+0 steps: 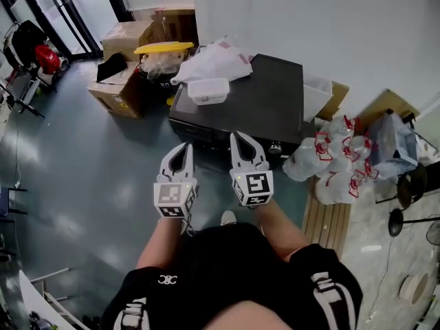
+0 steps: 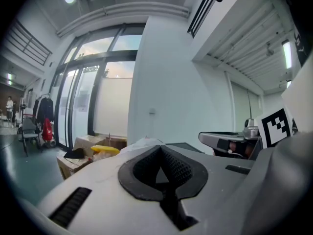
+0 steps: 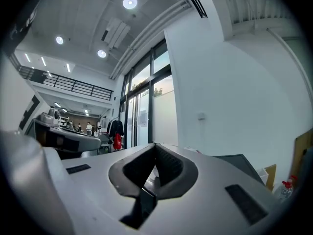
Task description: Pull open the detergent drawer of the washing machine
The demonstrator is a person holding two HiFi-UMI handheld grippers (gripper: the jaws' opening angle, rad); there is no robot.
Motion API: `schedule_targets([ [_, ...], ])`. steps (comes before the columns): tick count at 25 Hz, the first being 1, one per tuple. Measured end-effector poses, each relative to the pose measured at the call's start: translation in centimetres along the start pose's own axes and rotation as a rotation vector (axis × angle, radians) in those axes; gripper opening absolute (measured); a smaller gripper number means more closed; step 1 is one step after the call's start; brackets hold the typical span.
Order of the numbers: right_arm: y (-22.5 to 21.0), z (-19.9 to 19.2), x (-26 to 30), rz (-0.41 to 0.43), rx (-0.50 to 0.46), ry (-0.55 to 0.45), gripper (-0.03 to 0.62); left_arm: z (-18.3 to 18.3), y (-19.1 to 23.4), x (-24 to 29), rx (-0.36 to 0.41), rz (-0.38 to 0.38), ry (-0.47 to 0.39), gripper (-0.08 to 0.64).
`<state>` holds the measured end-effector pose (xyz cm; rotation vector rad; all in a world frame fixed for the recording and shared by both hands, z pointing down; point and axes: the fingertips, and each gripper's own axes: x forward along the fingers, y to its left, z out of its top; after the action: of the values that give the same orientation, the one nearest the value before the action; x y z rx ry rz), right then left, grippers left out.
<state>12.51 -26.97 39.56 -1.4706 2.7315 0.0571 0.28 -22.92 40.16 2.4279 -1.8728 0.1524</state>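
Black and boxy, the washing machine (image 1: pixel 261 102) is sitting just ahead of you against the white wall (image 1: pixel 344 26), with a white plastic tub (image 1: pixel 208 90) and a white bag (image 1: pixel 216 62) lying on top of it. You are holding both claws out level, side by side, in front of it. The left claw (image 1: pixel 184 147) is pinched fully together on nothing, and the right claw (image 1: pixel 238 137) is likewise closed and empty. Neither is touching the machine. The detergent drawer is not showing from up here; only a dark strip of the front (image 1: pixel 199 135) is peeking out below the top edge. By my reading the pull is not yet begun. Finding the drawer, gripping its front and drawing it out are all waiting for you.
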Motion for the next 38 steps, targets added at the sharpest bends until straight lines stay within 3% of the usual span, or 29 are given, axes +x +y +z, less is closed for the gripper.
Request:
schedule_targets([
  [17, -1.3, 0.3, 6.2, 0.023, 0.003, 0.002, 0.003, 1.9, 3.8, 4.0, 0.037, 0.038, -0.06, 0.002],
  [21, -1.0, 0.5, 7.3, 0.018, 0.004, 0.001, 0.003, 2.1, 5.3, 4.3, 0.012, 0.048, -0.075, 0.002],
  [24, -0.5, 0.0, 7.7, 0.022, 0.008, 0.011, 0.003, 2.0, 6.3, 4.4, -0.061, 0.021, -0.095, 0.002],
  [25, -0.4, -0.2, 7.9, 0.024, 0.012, 0.013, 0.003, 2.1, 6.4, 4.4, -0.088, -0.009, -0.112, 0.035],
  [27, -0.2, -0.4, 8.1, 0.025, 0.026, 0.014, 0.003, 1.9, 6.6, 4.5, -0.122, -0.07, -0.131, 0.27],
  [32, 0.3, -0.8, 8.2, 0.024, 0.021, 0.033, 0.003, 0.2, 8.6, 4.2, -0.24, -0.103, -0.128, 0.282],
  [38, 0.6, -1.7, 8.2, 0.031, 0.004, 0.07, 0.003, -2.7, 10.5, 4.3, -0.476, -0.209, -0.152, 0.279],
])
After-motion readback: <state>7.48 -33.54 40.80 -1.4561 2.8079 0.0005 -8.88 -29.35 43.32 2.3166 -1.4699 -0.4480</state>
